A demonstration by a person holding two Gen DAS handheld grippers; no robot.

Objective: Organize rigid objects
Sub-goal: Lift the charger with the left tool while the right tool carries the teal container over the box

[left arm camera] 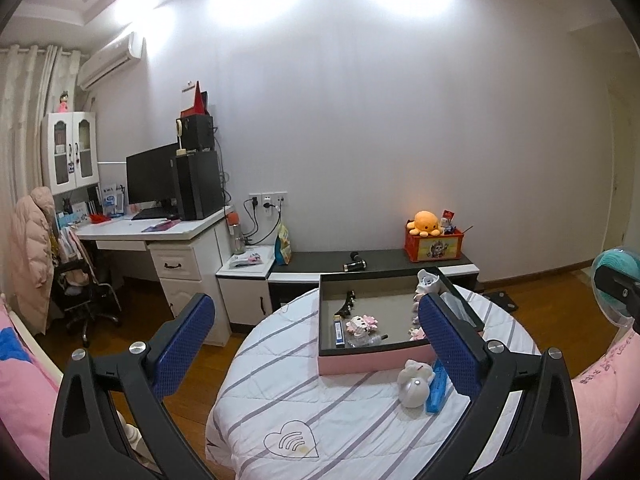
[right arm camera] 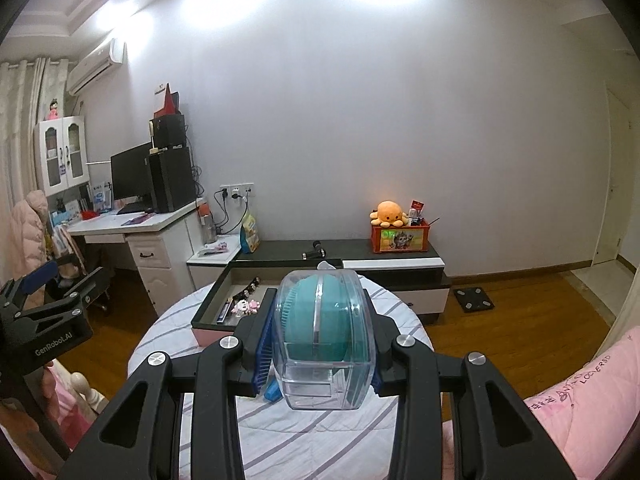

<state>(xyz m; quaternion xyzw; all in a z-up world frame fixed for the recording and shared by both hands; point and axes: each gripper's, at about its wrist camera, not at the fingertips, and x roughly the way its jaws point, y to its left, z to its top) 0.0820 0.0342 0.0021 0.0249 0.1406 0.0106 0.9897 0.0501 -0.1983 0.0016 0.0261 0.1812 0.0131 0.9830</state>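
Right tongs [right arm camera: 324, 344] clamped on clear case [right arm camera: 326, 360] (teal puff inside), left tongs [left arm camera: 316, 332] spread apart, pink tray [left arm camera: 396, 316] just ahead on table [left arm camera: 320, 400].

- A plain white wall [left arm camera: 380, 140] was lit by two bright patches near the ceiling.
- A white desk [left arm camera: 160, 232] with a dark monitor [left arm camera: 151, 178] was set at the left.
- Curtains [left arm camera: 24, 120] were hung beside an air conditioner [left arm camera: 110, 60].
- A wooden floor [right arm camera: 520, 308] was seen below a low dark cabinet [left arm camera: 360, 262].

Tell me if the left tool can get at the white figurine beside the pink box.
Probably yes: the left tool is open and holds nothing, and the white figurine lies uncovered on the quilt, just ahead of its right finger.
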